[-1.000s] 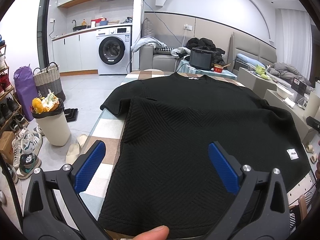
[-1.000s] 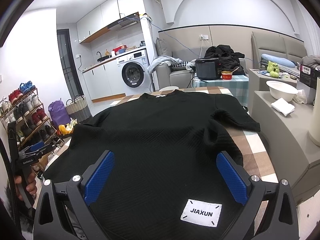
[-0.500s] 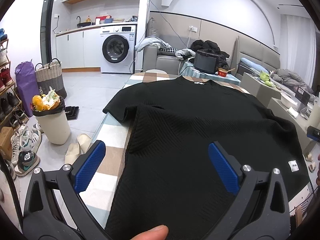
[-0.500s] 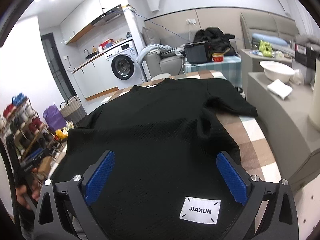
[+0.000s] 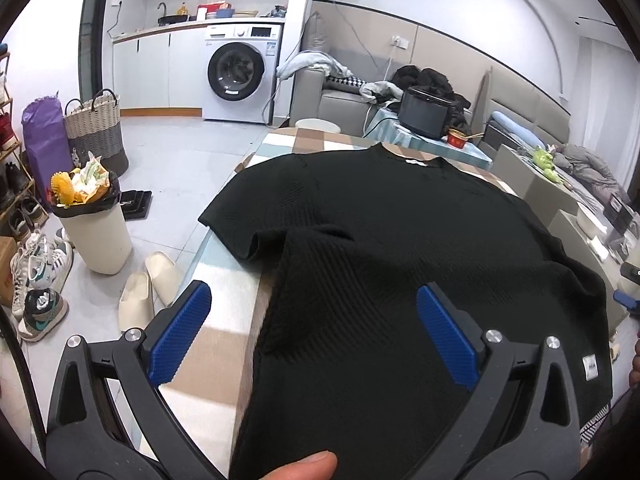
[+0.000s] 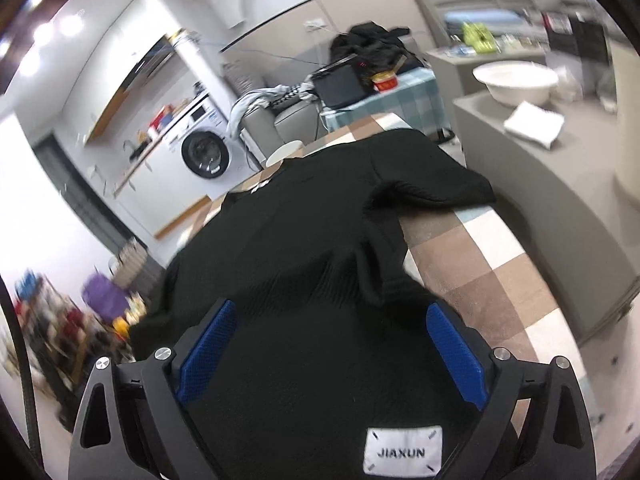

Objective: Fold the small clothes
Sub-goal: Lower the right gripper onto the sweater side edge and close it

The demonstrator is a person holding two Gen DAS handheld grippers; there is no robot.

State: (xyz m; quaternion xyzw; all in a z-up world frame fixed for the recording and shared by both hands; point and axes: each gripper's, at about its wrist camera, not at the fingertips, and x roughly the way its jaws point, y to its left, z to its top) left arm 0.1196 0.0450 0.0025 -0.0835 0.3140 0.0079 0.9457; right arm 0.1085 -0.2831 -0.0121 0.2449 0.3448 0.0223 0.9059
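Note:
A black short-sleeved knit top (image 5: 400, 264) lies flat on a checked table (image 5: 208, 344), collar at the far end; it also shows in the right wrist view (image 6: 304, 264). A white JIAXUN label (image 6: 403, 454) sits near its hem. My left gripper (image 5: 312, 328) is open over the top's near left part, its left finger over bare table. My right gripper (image 6: 332, 348) is open over the hem's right part, tilted. Both hold nothing. The right wrist view is blurred.
A full white bin (image 5: 94, 220), slippers (image 5: 148, 284) and shoes (image 5: 36, 280) stand on the floor left of the table. A grey counter with a white bowl (image 6: 516, 80) and cloth is to the right. A sofa and washing machine (image 5: 236, 72) stand behind.
Both grippers have moved forward along the top and stayed open. The right one has also tilted and swung, blurring its view. The top lies as before.

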